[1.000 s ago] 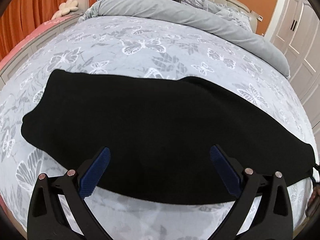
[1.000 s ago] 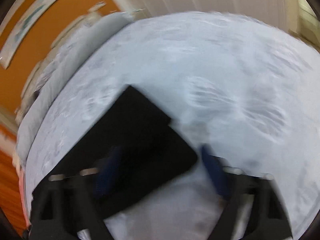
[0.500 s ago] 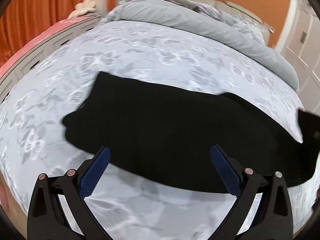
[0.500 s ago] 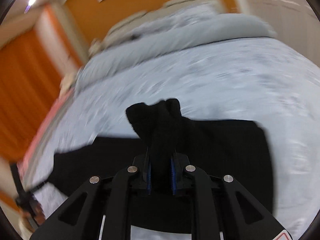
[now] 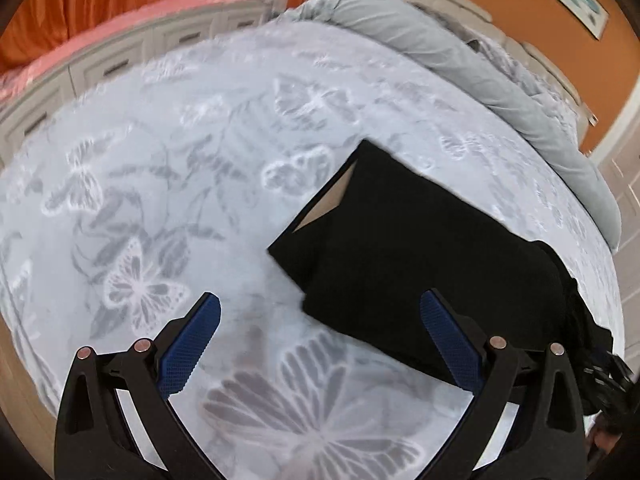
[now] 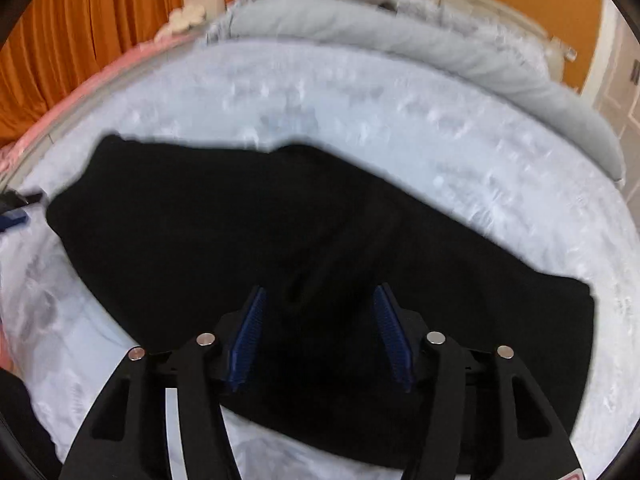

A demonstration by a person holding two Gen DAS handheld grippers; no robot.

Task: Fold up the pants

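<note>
The black pants [image 5: 420, 256] lie folded on the butterfly-print bedspread [image 5: 168, 184], to the right in the left wrist view. My left gripper [image 5: 320, 340] is open and empty, just above the bedspread at the pants' near left corner. In the right wrist view the pants [image 6: 208, 232] fill the middle. My right gripper [image 6: 320, 328] is open over the folded-over layer, with black cloth lying between the pads, not clamped. The tip of the left gripper [image 6: 14, 216] shows at the far left edge.
A rolled grey duvet [image 5: 460, 64] and pillows lie along the head of the bed. A pink-topped bench with white drawers [image 5: 100, 60] and orange curtains stand at the left. White wardrobe doors [image 6: 616, 92] stand at the right.
My right gripper carried the pant end over the pants, then opened and let it go. My left gripper moved left toward the pants' left end; the pants look shorter, folded over.
</note>
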